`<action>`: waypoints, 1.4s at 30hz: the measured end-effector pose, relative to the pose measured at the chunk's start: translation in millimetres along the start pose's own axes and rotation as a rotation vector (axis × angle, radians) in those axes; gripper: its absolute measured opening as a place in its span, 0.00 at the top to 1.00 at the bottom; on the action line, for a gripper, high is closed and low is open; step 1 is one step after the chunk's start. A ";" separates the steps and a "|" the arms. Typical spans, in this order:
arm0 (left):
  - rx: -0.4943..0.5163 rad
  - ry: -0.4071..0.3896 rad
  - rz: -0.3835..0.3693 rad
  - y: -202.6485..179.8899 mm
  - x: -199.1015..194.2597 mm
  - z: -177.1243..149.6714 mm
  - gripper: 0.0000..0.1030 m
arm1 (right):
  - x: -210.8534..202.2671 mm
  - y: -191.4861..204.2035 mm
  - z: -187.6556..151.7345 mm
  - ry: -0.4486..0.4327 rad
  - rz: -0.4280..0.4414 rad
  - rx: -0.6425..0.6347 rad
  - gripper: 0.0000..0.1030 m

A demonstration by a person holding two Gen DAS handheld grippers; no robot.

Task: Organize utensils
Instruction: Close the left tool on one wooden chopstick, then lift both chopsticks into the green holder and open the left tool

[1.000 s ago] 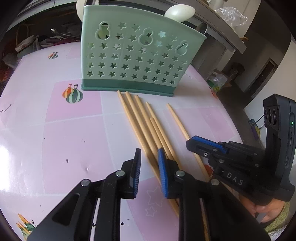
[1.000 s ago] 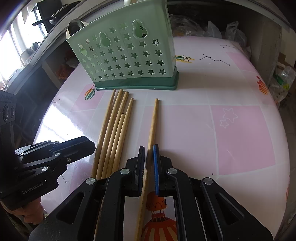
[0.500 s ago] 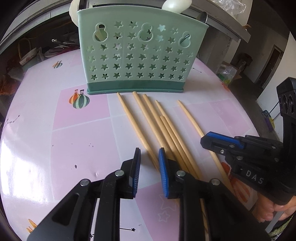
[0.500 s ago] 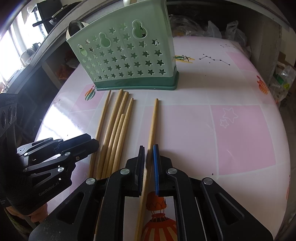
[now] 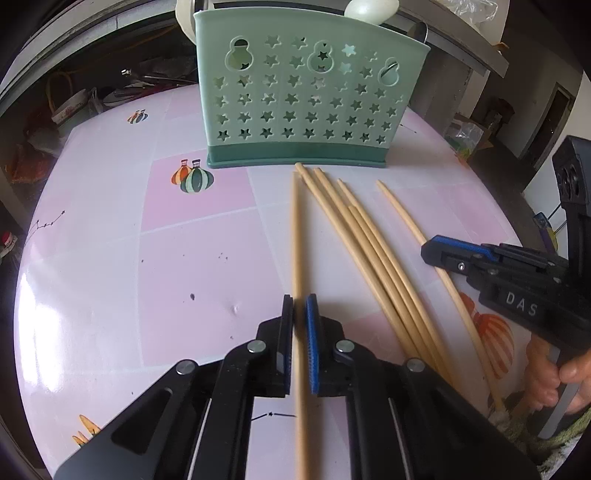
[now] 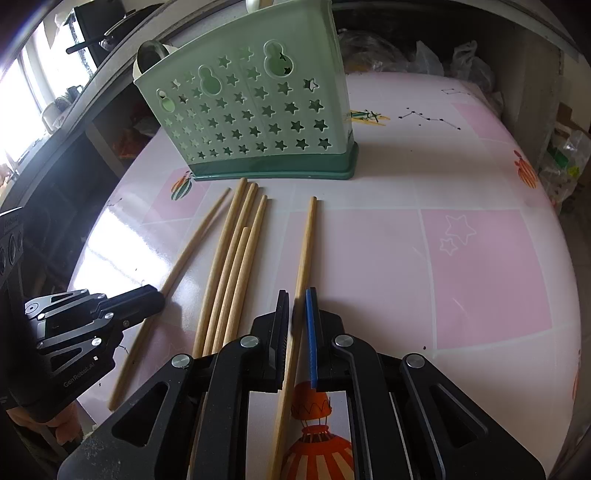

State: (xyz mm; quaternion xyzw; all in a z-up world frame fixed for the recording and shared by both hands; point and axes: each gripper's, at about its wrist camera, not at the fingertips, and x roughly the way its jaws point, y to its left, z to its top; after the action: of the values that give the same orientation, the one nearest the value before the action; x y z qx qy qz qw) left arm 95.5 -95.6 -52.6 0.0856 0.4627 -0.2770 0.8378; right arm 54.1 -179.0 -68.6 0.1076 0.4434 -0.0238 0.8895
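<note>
Several long wooden chopsticks lie on the pink table (image 5: 110,221) in front of a green star-cut utensil holder (image 5: 303,107), which also shows in the right wrist view (image 6: 255,118). My left gripper (image 5: 299,314) is shut on the leftmost chopstick (image 5: 295,240), which now points straight ahead, apart from the others (image 5: 369,243). My right gripper (image 6: 297,306) is shut on the rightmost chopstick (image 6: 306,243). In the right wrist view the left gripper (image 6: 147,295) holds its chopstick (image 6: 192,251) at the left.
Spoons (image 5: 369,7) stand in the holder. A dark shelf with clutter (image 5: 92,99) lies behind the table at the left. Plastic bags (image 6: 424,59) sit beyond the table's far edge. The table edge drops away at the right (image 5: 517,206).
My left gripper closed on the leftmost chopstick and swung it away from the bundle. The right gripper has not moved and stays shut on its chopstick.
</note>
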 end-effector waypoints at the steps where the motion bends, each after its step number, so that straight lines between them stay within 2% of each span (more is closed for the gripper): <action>1: -0.002 0.004 0.000 2.4 -2.3 -3.0 0.94 | 0.0 -0.1 0.2 0.001 0.001 0.001 0.94; 8: -0.059 0.030 -0.061 19.0 -10.7 -11.4 0.94 | 0.4 -2.1 1.5 0.006 0.010 0.003 0.94; 12: -0.107 0.033 -0.106 24.9 -9.9 -0.6 0.81 | 1.4 -1.1 3.9 0.017 0.017 -0.016 0.91; 13: -0.112 0.028 -0.112 25.5 -9.5 3.5 0.81 | 1.9 -0.3 5.0 0.019 0.015 -0.023 0.90; 24: -0.057 0.048 -0.067 21.6 19.2 39.7 0.81 | 11.2 3.9 19.4 0.015 -0.021 -0.085 0.88; 30: -0.031 0.068 -0.051 17.1 27.8 55.0 0.85 | 17.5 1.1 29.7 0.009 -0.030 -0.091 0.89; 36: -0.042 0.084 -0.036 19.3 35.1 68.0 0.94 | 22.8 3.7 35.1 0.005 -0.053 -0.118 0.89; 38: -0.052 0.087 -0.044 21.7 36.8 70.9 0.94 | 24.3 3.8 36.3 0.002 -0.070 -0.127 0.94; 42: -0.082 0.085 -0.073 25.0 35.4 73.6 0.95 | 23.8 -1.3 39.7 0.009 -0.050 -0.094 0.96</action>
State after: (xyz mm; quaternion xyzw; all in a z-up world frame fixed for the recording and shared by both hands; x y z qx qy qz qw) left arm 177.4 -117.8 -43.5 0.0459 0.5116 -0.2841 0.8096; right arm 99.5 -187.4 -64.5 0.0547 0.4507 -0.0249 0.8906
